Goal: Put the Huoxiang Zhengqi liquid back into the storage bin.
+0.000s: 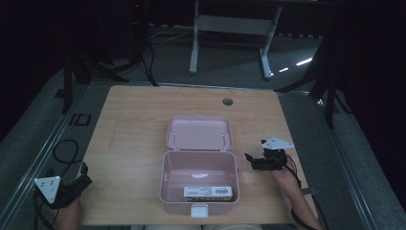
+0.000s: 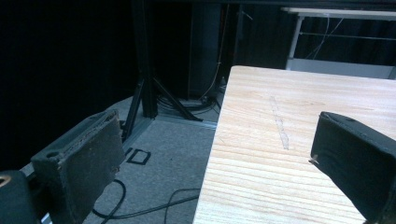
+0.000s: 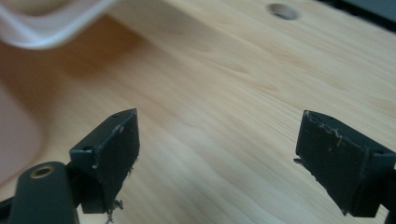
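A pink box [image 1: 198, 194] stands open in the middle of the wooden table [image 1: 134, 143], its lid [image 1: 199, 132] laid back flat. Inside, near the front wall, lies a small dark device with a white label [image 1: 208, 192]. My left gripper [image 1: 82, 175] hovers at the table's front left corner, open, with nothing between its jaws [image 2: 215, 154]. My right gripper [image 1: 254, 160] sits just right of the box, open and empty [image 3: 217, 140], over bare wood. The box's pink rim [image 3: 51, 28] blurs into the right gripper view at top left.
A round cable hole [image 1: 227, 101] marks the table's far side, also seen as the hole [image 3: 283, 10]. A faint strip of tape [image 2: 280, 128] lies on the wood. Cables [image 1: 64, 151] coil on the floor at left. A white desk frame [image 1: 230, 33] stands beyond.
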The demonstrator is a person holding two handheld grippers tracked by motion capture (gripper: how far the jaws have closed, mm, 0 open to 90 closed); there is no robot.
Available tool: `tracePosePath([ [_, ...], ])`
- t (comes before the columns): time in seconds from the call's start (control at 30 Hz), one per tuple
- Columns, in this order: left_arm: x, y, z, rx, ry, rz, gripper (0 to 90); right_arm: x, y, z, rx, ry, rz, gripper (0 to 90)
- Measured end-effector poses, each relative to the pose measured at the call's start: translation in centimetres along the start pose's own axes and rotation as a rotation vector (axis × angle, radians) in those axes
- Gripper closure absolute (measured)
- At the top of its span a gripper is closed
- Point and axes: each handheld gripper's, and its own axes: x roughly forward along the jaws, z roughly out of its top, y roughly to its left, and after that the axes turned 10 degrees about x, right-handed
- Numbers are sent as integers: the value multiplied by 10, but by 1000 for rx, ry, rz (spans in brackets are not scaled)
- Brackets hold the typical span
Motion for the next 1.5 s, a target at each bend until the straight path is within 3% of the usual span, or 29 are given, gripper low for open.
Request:
tracePosePath([
  [0.37, 0, -1, 0, 3, 2, 1, 26, -12, -17, -22, 70, -47, -94, 124],
  [0.5, 0, -1, 0, 4, 2, 1, 26, -18, -24, -27, 118, -71, -87, 124],
  [0.73, 0, -1, 0, 5, 2, 3, 26, -26, -35, -36, 184, -93, -159, 124],
  [0.9, 0, -1, 0, 5, 2, 3, 26, -34, -44, -43, 236, -108, -172, 118],
  [1.13, 0, -1, 0, 4, 0, 4, 26, -42, -53, -55, 217, -84, -231, 120],
  [1.37, 0, 0, 0, 2, 0, 3, 26, -52, -59, -62, 281, -113, -301, 124],
  [1.5, 0, -1, 0, 9, 1, 1, 26, -58, -64, -65, 314, -152, -306, 126],
])
